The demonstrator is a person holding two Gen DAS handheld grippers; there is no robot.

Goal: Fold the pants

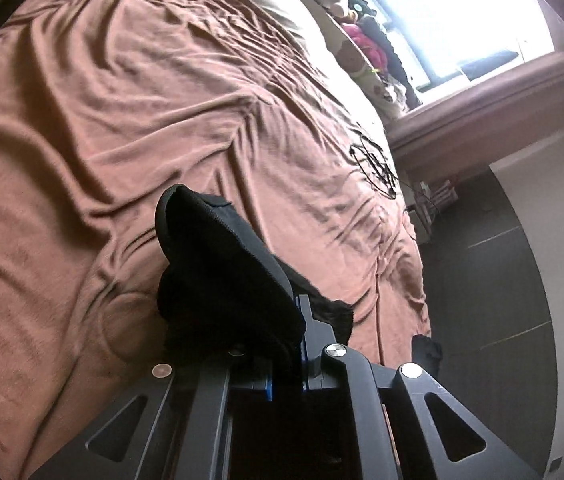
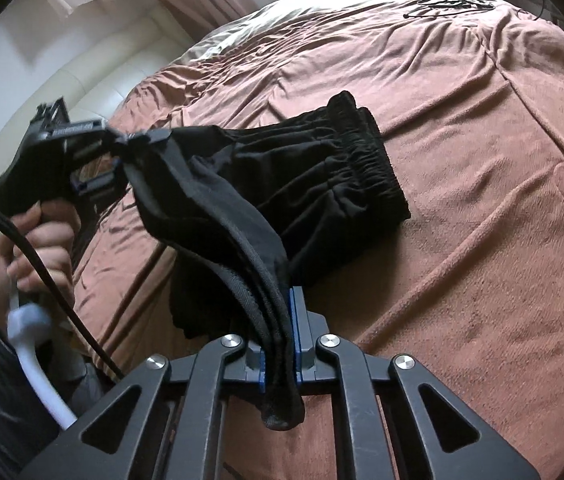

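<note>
My right claw (image 2: 281, 320) pinched the hem of the black pants (image 2: 322, 184) at six o'clock, my left claw (image 2: 122, 148) gripped the same hem up at nine o'clock, and the waistband end lay on the brown bedspread (image 2: 482, 160) toward one o'clock.

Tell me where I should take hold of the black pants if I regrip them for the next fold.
Probably the elastic waistband: it lies flat on the brown bedspread, its gathered edge free toward the right of the right wrist view. Come from that open side, low along the bed. The black pants are already pinched at the hem end by both the left claw and right claw.
</note>
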